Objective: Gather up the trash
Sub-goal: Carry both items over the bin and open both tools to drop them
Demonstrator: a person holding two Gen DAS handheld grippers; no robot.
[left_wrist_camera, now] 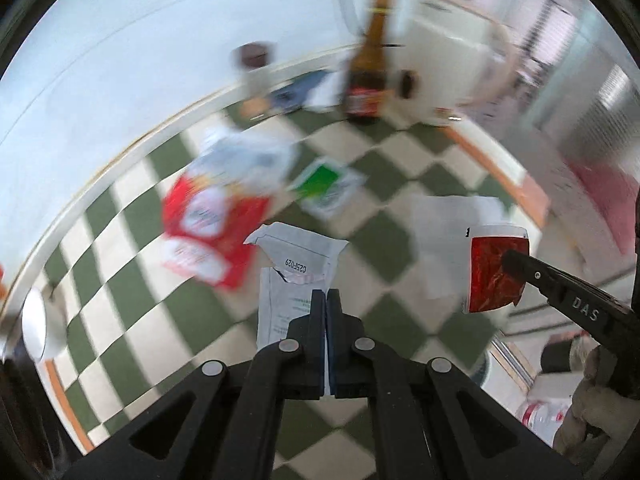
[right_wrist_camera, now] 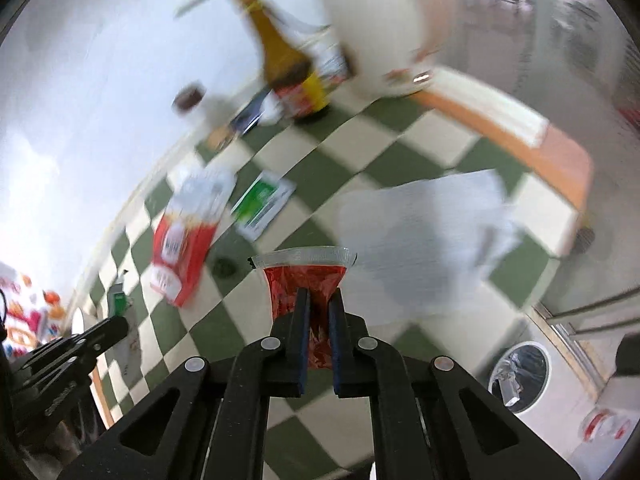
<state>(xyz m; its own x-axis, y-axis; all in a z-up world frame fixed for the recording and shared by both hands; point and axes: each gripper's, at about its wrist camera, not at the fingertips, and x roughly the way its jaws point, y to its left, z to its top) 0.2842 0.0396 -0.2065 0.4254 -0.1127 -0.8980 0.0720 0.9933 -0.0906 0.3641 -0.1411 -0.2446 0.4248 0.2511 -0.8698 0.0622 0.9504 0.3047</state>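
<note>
Your left gripper (left_wrist_camera: 326,304) pinches a torn white packet (left_wrist_camera: 294,276) above the checkered table (left_wrist_camera: 384,168), left of the brown bottle (left_wrist_camera: 366,76). Your right gripper (right_wrist_camera: 320,304) pinches a red sauce sachet (right_wrist_camera: 304,280), nearer than that bottle.

Home dining spot, checkered tablecloth (left_wrist_camera: 384,168), brown bottle (left_wrist_camera: 366,76), white bin (right_wrist_camera: 520,376) below
</note>
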